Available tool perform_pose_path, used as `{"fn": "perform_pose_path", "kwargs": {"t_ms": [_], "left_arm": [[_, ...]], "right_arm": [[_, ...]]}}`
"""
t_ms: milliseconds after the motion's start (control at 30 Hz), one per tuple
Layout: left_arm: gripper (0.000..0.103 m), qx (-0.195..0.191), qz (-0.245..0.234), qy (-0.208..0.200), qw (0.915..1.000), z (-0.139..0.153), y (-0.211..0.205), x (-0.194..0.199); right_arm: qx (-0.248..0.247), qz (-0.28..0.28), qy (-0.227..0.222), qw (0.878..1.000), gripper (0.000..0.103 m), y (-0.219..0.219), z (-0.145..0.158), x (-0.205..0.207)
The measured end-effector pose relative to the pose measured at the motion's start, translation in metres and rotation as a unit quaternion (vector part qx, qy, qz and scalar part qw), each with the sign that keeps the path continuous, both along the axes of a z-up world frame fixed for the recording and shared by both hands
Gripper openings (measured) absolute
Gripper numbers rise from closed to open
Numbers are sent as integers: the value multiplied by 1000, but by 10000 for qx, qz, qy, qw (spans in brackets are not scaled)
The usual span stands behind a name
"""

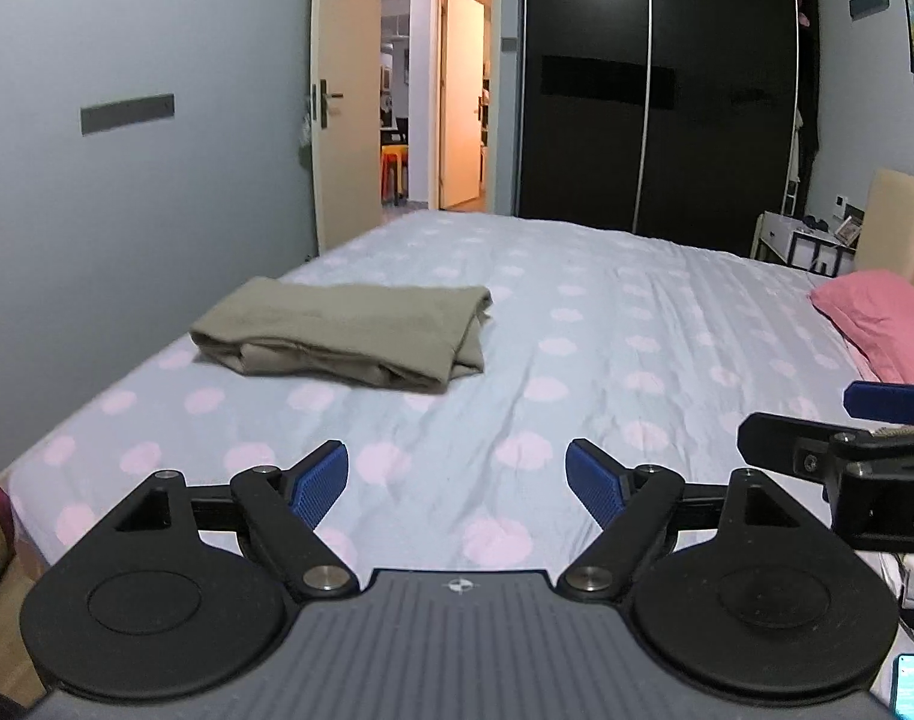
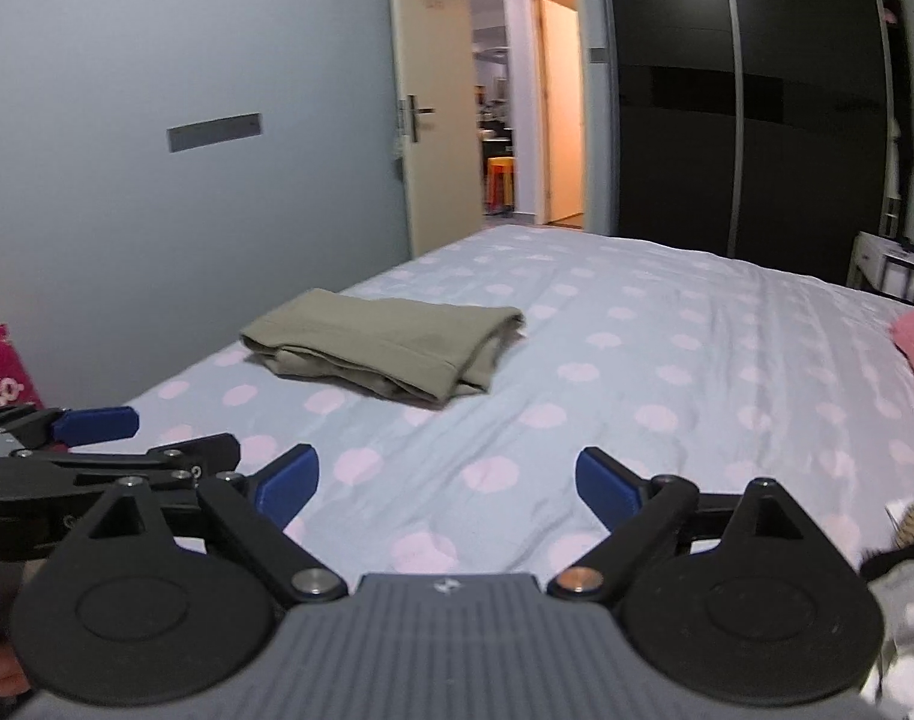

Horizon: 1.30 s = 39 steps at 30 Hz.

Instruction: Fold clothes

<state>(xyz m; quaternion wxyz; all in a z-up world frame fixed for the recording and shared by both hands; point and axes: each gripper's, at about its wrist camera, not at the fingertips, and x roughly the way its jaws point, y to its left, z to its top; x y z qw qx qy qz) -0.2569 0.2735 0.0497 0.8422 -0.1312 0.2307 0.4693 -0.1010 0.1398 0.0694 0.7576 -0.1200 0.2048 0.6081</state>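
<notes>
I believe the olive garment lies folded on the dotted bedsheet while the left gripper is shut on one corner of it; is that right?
Not quite: the left gripper is open and holds nothing, well short of the olive garment, as the left wrist view shows. The garment does lie folded on the dotted bedsheet.

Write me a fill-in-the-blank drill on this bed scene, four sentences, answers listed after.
1. The olive garment lies ____ on the bed sheet.
2. The sheet's printed dots are ____ in colour.
3. The left gripper and the right gripper both hold ____.
4. The pillow by the headboard is ____.

Missing words: folded; pink; nothing; pink
</notes>
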Motion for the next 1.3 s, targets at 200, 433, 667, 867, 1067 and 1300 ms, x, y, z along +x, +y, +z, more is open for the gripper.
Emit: {"fn": "perform_pose_path", "kwargs": {"t_ms": [200,433,667,867,1067,1300], "left_arm": [[80,-172,113,-9,9998,-16,0,2],[80,-126,281,-14,9995,-24,-4,5],[79,-336,397,138,9986,-37,3,9],[79,-410,391,240,9981,-44,4,14],[79,-434,404,267,9979,-45,2,15],[79,-443,398,270,9979,-43,1,16]], "right_arm": [[3,-15,-25,10000,94,-1,-25,2],[-47,153,39,9999,94,7,-41,5],[-281,185,226,9992,94,24,-58,10],[-411,177,269,9986,94,29,-67,11],[-435,178,276,9985,94,29,-71,12],[-427,167,201,9987,94,28,-70,11]]}}
